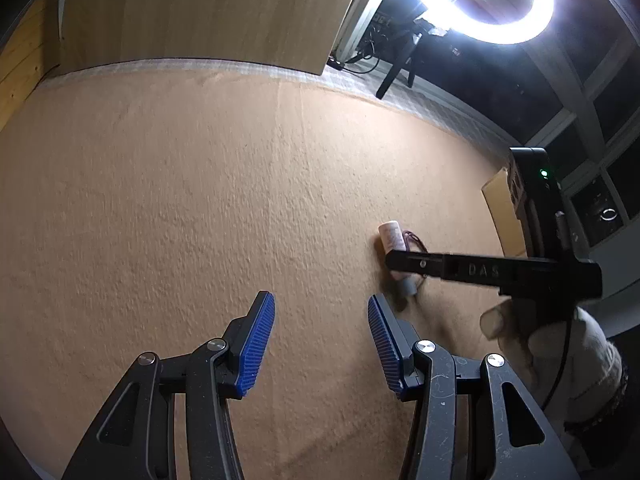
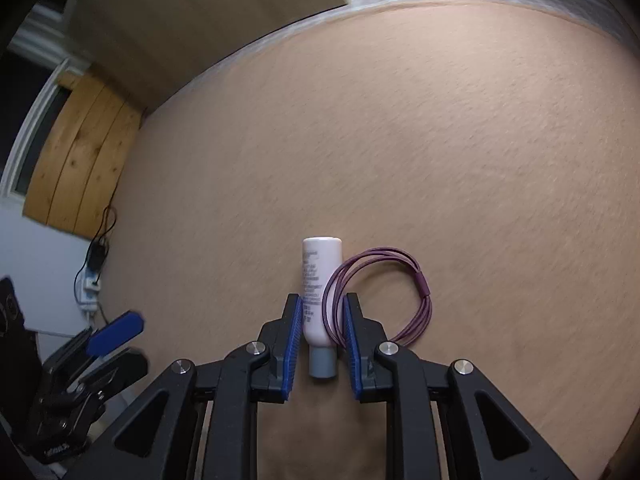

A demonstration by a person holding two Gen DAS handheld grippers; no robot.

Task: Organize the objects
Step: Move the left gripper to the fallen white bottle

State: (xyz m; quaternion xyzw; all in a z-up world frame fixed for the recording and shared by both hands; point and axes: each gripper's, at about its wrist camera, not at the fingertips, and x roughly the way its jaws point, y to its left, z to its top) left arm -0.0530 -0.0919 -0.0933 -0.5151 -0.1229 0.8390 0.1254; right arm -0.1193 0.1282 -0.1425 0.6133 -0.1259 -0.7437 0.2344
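One bottle [image 2: 320, 288], white with a grey cap, lying flat on the tan cloth [image 2: 440, 140], cap toward the right gripper [image 2: 320, 340]. Contents not visible through the opaque wall. One purple cord [image 2: 416, 280], coiled and bound by a small sleeve, just right of the bottle, its loop overlapping the bottle's side and passing inside the right pad.

Two grippers. Right: blue pads [image 2: 294, 344] straddling the bottle's lower body and neck, narrow gaps showing on both sides, so not clamped on it. Left gripper [image 1: 320, 336]: half open over bare cloth, nothing between the fingers, just left of the bottle.

One wooden board [image 1: 192, 12] standing at the far edge of the cloth, one ring light [image 1: 480, 0] beyond the far right corner, one brown cardboard piece [image 1: 500, 208] near the right edge. Wide bare cloth ahead and to the left of both grippers; a striped border along the far edge.
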